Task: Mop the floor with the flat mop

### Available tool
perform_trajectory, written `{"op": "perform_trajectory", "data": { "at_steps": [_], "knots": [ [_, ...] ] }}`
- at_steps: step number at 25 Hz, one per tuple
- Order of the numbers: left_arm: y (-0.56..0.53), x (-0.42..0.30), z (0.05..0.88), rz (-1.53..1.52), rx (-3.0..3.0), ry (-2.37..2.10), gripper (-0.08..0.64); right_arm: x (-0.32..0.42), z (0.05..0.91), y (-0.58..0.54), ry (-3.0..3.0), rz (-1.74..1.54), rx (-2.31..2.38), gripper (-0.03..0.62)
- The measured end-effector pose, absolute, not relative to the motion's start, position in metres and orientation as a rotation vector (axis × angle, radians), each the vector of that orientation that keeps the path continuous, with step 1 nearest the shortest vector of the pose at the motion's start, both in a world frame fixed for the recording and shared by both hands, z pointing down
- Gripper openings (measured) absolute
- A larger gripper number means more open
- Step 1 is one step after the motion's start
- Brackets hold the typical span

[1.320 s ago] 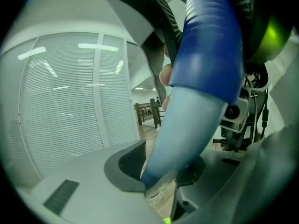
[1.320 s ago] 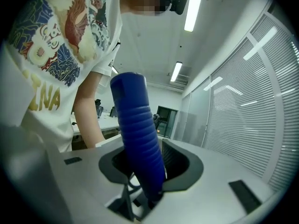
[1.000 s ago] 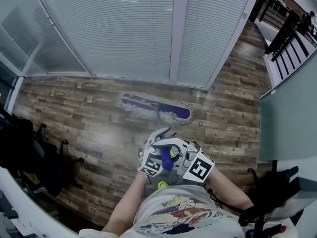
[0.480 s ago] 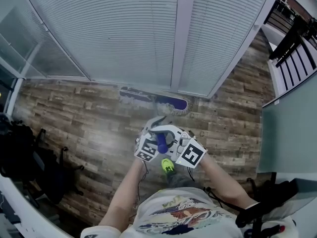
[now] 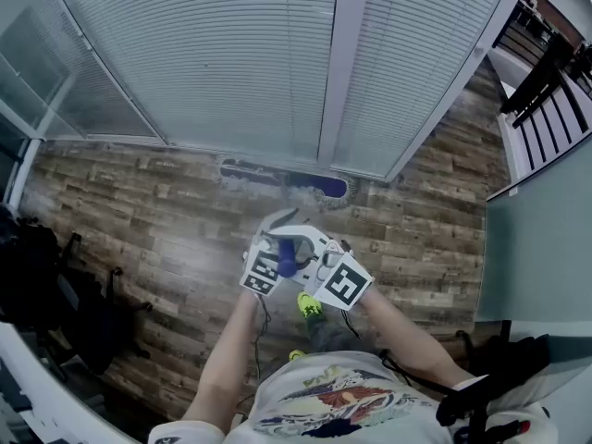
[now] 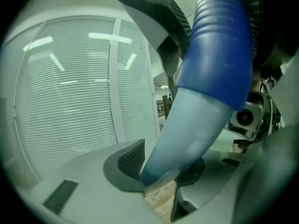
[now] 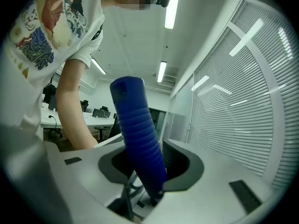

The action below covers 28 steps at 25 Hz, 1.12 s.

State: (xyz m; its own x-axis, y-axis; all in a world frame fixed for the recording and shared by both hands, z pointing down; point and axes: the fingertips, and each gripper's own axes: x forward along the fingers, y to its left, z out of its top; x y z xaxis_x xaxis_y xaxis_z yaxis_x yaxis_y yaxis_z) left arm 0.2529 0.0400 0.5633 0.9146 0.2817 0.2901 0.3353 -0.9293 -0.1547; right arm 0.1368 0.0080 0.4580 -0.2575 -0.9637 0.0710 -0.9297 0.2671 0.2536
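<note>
Mop head (image 5: pixel 285 179) only in head view; right claw (image 7: pixel 152 172) clamps handle (image 7: pixel 135 125).

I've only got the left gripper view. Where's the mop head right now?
Observer: The mop head lies flat on the wood floor, right along the foot of the blinds.
Operator: Are the right tongs on the handle?
Observer: Yes, the right tongs are shut on the handle, at its ribbed blue grip.
Operator: Anything in the way?
Observer: Only dark things, maybe bags, at the floor's left edge, well apart from the mop head.
</note>
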Motion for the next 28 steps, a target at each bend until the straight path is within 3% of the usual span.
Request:
{"op": "perform_trajectory", "data": {
  "at_steps": [7,19,28],
  "knots": [
    [0.088,0.162,0.565,-0.390,-2.867,-0.452,0.110,0.045,0.460,0.057,-2.324,-0.227,1.731,0.138],
    [0.192,-0.061,0.564,-0.377,-2.912,-0.356,0.110,-0.181,0.463,0.168,-2.379,-0.190,1.647,0.138],
    [0.285,-0.157,0.556,-0.411,-2.958,-0.219,0.110,-0.278,0.451,0.270,-2.503,-0.232,1.546,0.141]
  ]
}}
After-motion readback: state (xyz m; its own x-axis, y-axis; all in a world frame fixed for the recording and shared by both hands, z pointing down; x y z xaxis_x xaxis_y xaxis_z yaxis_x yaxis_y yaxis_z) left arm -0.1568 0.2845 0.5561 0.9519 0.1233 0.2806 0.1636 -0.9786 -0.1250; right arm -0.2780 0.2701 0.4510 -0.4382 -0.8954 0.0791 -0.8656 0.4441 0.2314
